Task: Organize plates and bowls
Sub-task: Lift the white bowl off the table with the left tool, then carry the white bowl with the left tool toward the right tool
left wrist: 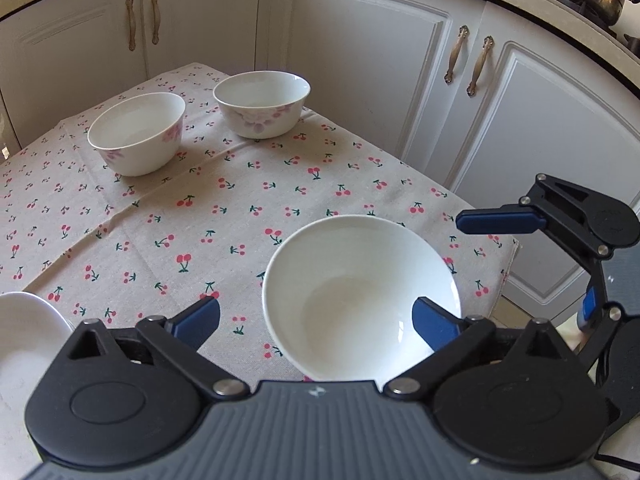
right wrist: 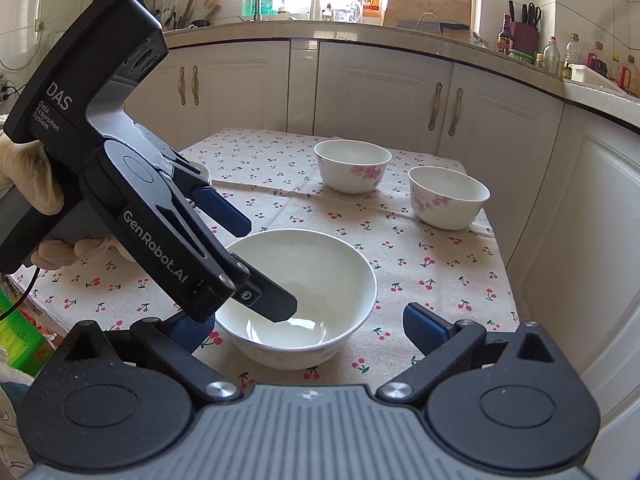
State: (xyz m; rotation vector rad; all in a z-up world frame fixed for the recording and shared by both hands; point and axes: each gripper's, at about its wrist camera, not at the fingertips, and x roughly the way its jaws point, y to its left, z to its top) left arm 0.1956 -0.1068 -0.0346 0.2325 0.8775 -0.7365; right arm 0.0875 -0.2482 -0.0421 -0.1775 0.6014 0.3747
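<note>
A plain white bowl [left wrist: 360, 296] [right wrist: 320, 264] stands on the cherry-print tablecloth [left wrist: 224, 216] near the table's right corner. My left gripper [left wrist: 316, 320] [right wrist: 256, 256] is open and straddles the bowl's rim, with one finger inside the bowl and the other outside; neither pad presses on it. My right gripper [right wrist: 308, 326] [left wrist: 544, 264] is open just in front of the same bowl, its blue pads [right wrist: 424, 324] clear of the bowl's wall. Two flower-patterned bowls [left wrist: 136, 132] [left wrist: 262, 102] [right wrist: 352, 164] [right wrist: 448, 196] stand upright at the far side.
Another white dish [left wrist: 24, 332] lies at the near left, mostly hidden. A gloved hand [right wrist: 32, 176] holds the left gripper. Cream cabinets [left wrist: 360, 60] close off the table's far and right sides. The table edge [left wrist: 508, 264] runs close to the plain bowl.
</note>
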